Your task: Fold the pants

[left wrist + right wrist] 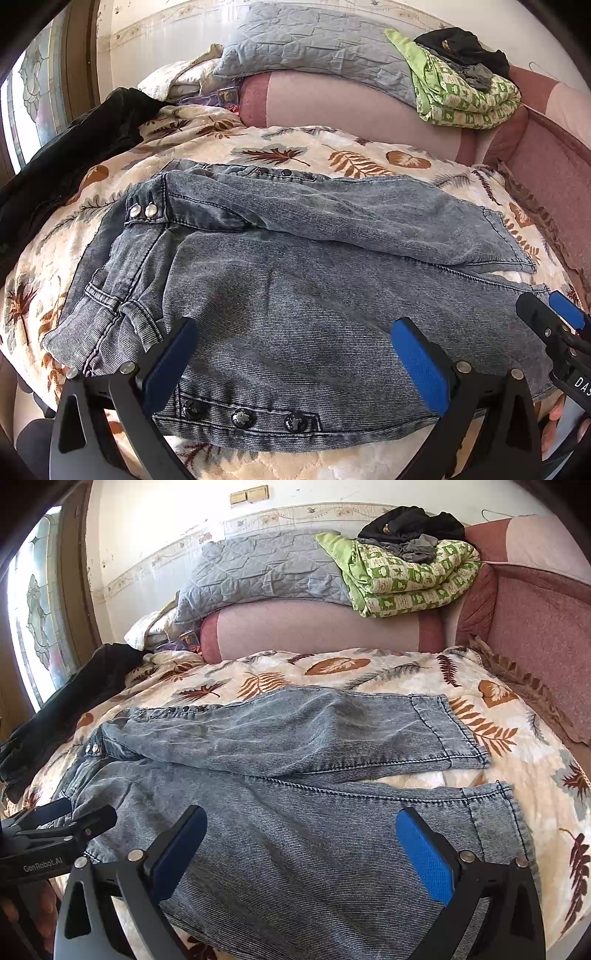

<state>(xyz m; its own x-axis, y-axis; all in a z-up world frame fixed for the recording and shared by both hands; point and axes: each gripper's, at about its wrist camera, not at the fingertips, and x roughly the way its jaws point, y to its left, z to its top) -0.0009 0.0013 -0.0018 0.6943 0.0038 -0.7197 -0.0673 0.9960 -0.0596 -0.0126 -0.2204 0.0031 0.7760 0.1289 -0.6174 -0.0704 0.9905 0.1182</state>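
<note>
Here, grey-blue denim pants (295,280) spread flat across a leaf-print blanket (288,147) on a sofa, waistband toward the left, both legs running to the right. Far leg angled slightly away from the near one, a sliver of blanket showing between the two hems. Three dark snaps (242,419) along the near edge of the pants.

Left gripper (293,354) tilted down over the near leg, close to the hip, jaws spread as wide as they go, nothing between the blue pads (419,365). Right gripper (301,849) likewise angled down over the same leg, nearer the hem, jaws fully apart and holding nothing.

Behind, a grey quilted pillow (258,572) on the pink sofa back (317,627), beside a folded green patterned quilt (406,579) topped with dark clothing (410,526). At far left, a black garment (70,147) draped over the blanket's edge.
</note>
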